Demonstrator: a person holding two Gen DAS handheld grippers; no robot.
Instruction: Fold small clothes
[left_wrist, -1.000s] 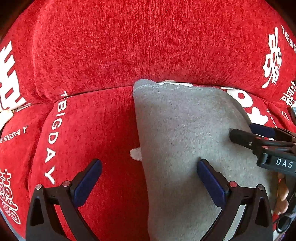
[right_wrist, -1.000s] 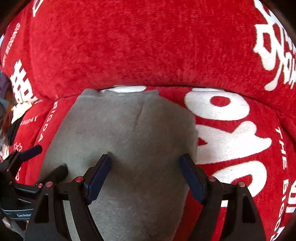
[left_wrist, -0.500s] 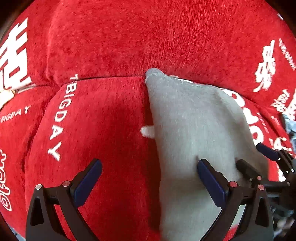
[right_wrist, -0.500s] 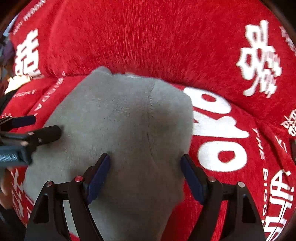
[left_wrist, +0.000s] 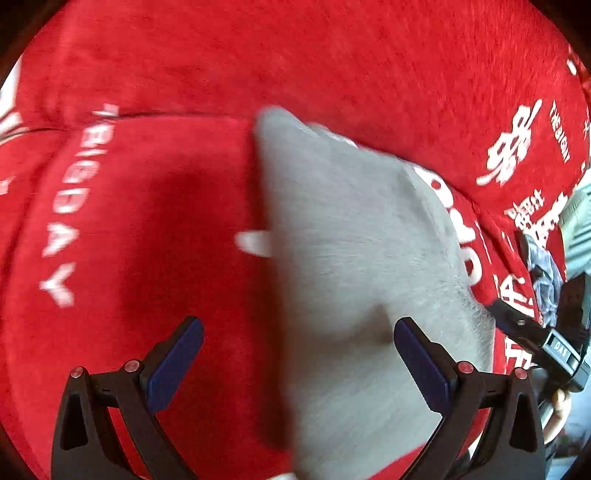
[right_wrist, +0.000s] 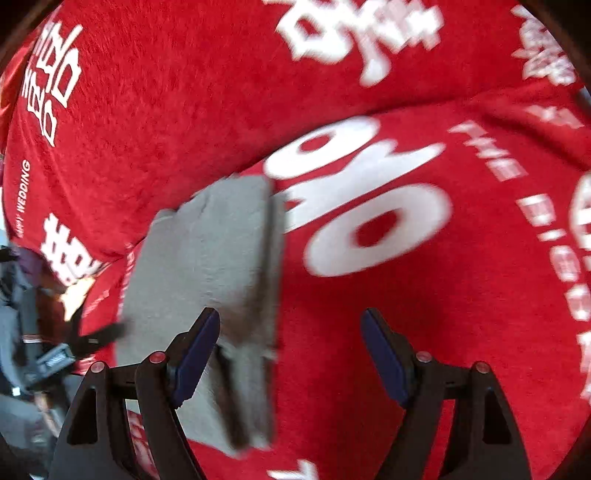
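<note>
Two sets of tongs, both spread wide and clamped on nothing, hover over the folded grey garment (left_wrist: 354, 266) lying on the red sofa cover (left_wrist: 155, 229). The left tongs (left_wrist: 299, 354) straddle its left edge, one pad over grey, one over red; the right tongs (right_wrist: 290, 354) sit off its right edge, left pad just over the cloth. My read: the fold looks done, so the good move is to leave the bundle square, lift clear without snagging an edge, and go for the next piece. Hard to make out: everything is smeared by motion blur, the near end of the garment is cut off, and the layers underneath stay hidden.
</note>
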